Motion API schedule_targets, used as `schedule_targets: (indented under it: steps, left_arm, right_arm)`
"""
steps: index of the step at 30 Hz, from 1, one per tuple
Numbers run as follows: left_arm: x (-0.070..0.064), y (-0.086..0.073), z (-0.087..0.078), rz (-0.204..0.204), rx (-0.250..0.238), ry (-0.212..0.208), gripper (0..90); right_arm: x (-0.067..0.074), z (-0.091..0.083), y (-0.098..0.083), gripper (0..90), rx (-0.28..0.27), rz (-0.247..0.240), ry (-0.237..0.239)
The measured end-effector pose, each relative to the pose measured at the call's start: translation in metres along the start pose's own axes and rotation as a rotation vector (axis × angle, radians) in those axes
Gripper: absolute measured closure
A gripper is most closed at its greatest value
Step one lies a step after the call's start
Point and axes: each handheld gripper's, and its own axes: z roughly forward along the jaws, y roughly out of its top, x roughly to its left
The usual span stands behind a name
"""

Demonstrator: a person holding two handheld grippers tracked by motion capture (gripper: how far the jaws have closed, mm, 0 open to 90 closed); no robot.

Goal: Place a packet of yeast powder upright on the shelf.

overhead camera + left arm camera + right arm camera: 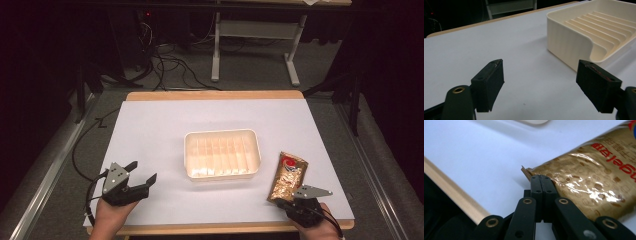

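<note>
My right tongs [541, 182] pinch the packet's [288, 175] near end. It runs lengthwise just right of the tray [222, 153]. Left tongs [142, 176] gape, empty.

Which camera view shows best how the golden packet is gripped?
The right gripper view: the right gripper has its jaws pressed together on the golden packet at its sealed edge. The high view shows the whole packet beside the tray, but the grip is small there.
</note>
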Motion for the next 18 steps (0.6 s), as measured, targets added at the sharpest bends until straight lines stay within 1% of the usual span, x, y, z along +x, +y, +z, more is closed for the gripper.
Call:
schedule_targets:
  steps: [1,3,4,5,6,7,8,10,12,14,15,18]
  left_arm:
    - [0.000,0.000,0.000,0.000,0.000,0.000,22.6]
    - [0.002,-0.003,-0.006,-0.007,-0.001,0.016,22.6]
    - [0.003,-0.005,-0.012,-0.009,-0.001,0.031,22.6]
    - [0.003,-0.005,-0.012,-0.009,-0.001,0.031,22.6]
    - [0.005,-0.008,-0.016,-0.015,0.001,0.044,22.7]
    - [0.005,-0.008,-0.016,-0.015,0.001,0.044,22.7]
    - [0.006,-0.010,-0.020,-0.021,0.002,0.054,22.6]
    - [0.007,-0.011,-0.022,-0.020,0.005,0.059,22.7]
    - [0.007,-0.013,-0.025,-0.025,0.005,0.066,22.6]
    - [0.008,-0.014,-0.027,-0.026,0.008,0.070,22.6]
    - [0.008,-0.015,-0.028,-0.023,0.013,0.073,22.7]
    - [0.008,-0.017,-0.031,-0.021,0.018,0.076,22.6]
  right_arm:
    - [0.000,0.000,0.000,90.0,0.000,0.000,0.000]
    - [-0.002,0.004,0.005,90.0,-0.001,0.000,0.002]
    - [-0.004,0.009,0.010,90.0,-0.003,-0.004,0.006]
    - [-0.005,0.011,0.012,90.0,-0.002,-0.002,0.008]
    - [-0.005,0.012,0.014,90.0,0.000,0.000,0.014]
    - [-0.005,0.012,0.014,90.0,0.000,0.000,0.014]
    - [-0.006,0.015,0.018,90.0,-0.011,-0.007,0.027]
    - [-0.006,0.014,0.020,90.0,-0.017,-0.004,0.033]
    - [-0.007,0.012,0.024,90.0,-0.047,-0.003,0.043]
    - [-0.010,0.010,0.027,90.0,-0.081,0.000,0.041]
    - [-0.012,0.008,0.028,90.0,-0.096,0.019,0.043]
    - [-0.023,0.003,0.030,90.0,-0.131,0.054,0.036]
